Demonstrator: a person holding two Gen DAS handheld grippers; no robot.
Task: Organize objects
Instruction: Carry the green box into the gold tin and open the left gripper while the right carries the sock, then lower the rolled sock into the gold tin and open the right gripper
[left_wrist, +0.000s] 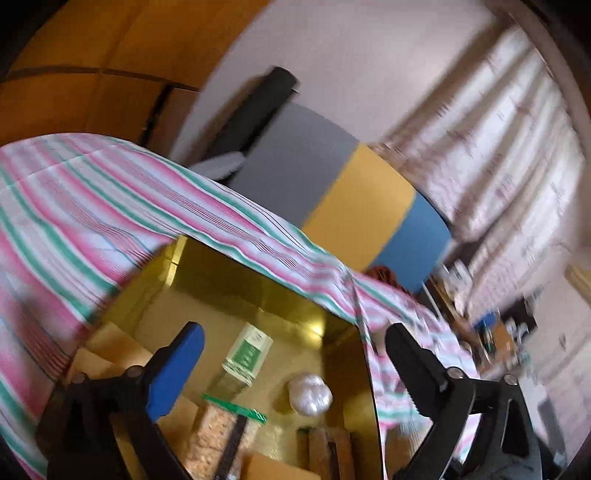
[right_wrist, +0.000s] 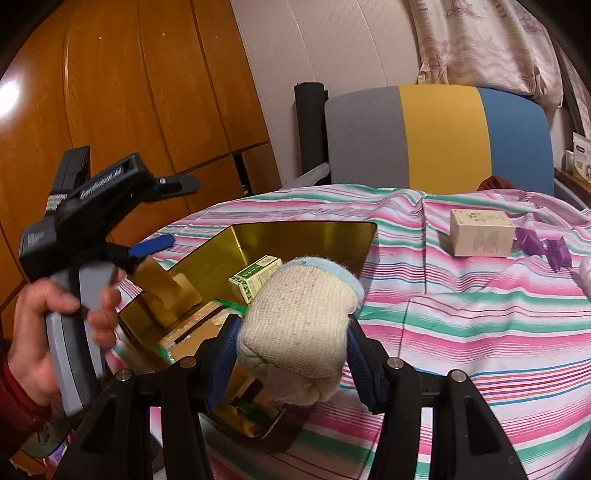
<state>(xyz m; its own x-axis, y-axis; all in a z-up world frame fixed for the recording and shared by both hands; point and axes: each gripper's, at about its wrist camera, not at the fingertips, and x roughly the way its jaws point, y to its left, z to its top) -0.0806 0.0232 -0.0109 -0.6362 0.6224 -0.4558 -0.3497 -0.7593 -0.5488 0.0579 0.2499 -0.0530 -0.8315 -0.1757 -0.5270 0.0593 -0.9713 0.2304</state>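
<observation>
Nearest the right wrist camera, a rolled cream glove (right_wrist: 299, 328) is pinched between the blue pads of the right gripper (right_wrist: 291, 354), the jaws pressed in against both its sides so that it can be carried without unrolling. It is held just above the near end of the gold tin (right_wrist: 332, 230), apparently so that it can be lowered in with the things already gathered there.

Inside the tin, a green-and-white carton (right_wrist: 255, 278) is seen lying on its side, with a bag with a green strip (right_wrist: 229, 304) and some brown blocks (right_wrist: 166, 291) nearer the left wall. In the left wrist view a small silvery ball (left_wrist: 310, 393) is also shown on the tin's floor.

At the left of the tin, the left gripper (left_wrist: 291, 354) is held over it with its jaws spread wide and nothing between them; it is judged to be kept free and out of the glove's way.

Farther right on the striped cloth (right_wrist: 461, 314), a pale box (right_wrist: 480, 232) and some purple pieces (right_wrist: 543, 245) lie outside the tin, probably left to be collected. Beyond the cloth, a chair back (right_wrist: 439, 136) of grey, yellow and blue stands before a wooden wardrobe (right_wrist: 129, 92).
</observation>
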